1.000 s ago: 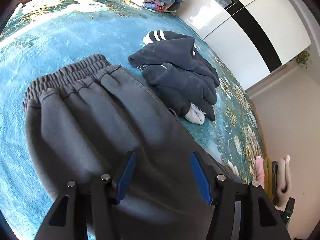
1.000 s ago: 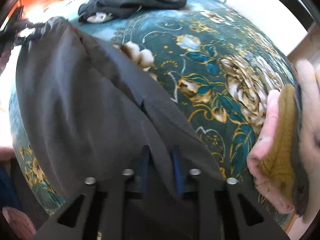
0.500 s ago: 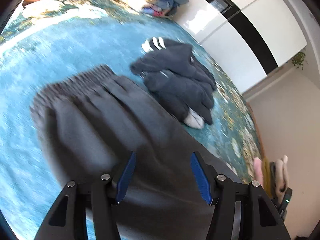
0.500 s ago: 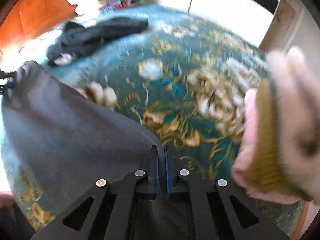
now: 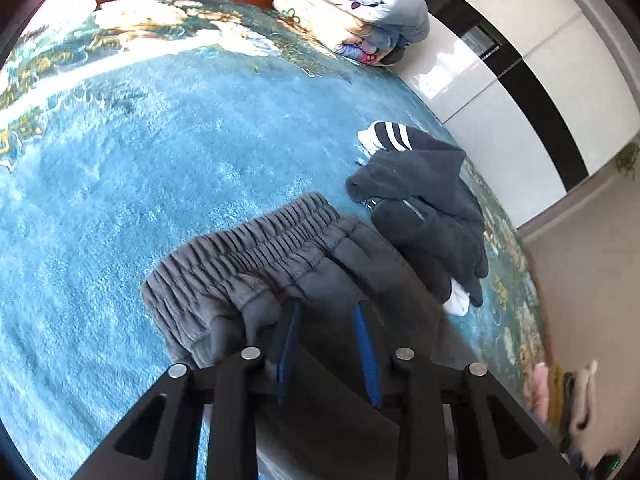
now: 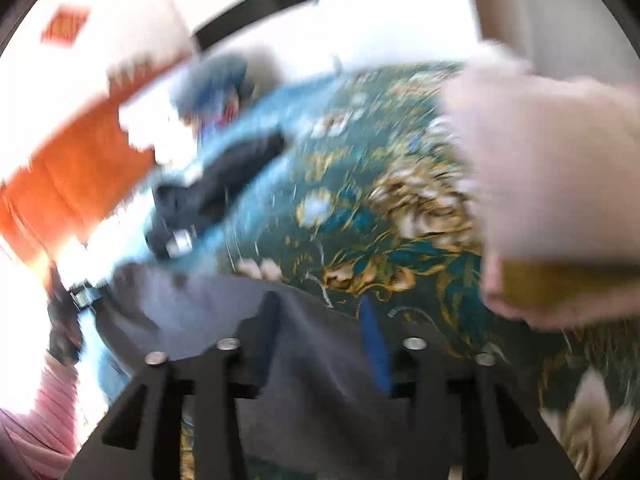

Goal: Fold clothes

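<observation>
My left claw [image 5: 326, 312] sits parted over the grey ribbed-waist sweatpants [image 5: 256, 248], lying just ahead on the blue bed cover [image 5: 120, 180]. My right claw [image 6: 320, 312] is parted too, cloth draped between. I should pinch both edges evenly before folding.

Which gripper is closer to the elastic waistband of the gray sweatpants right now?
Left. The left gripper sits right at the waistband, jaws apart over the cloth. The right gripper is at another part of the sweatpants; no waistband shows there.
</observation>
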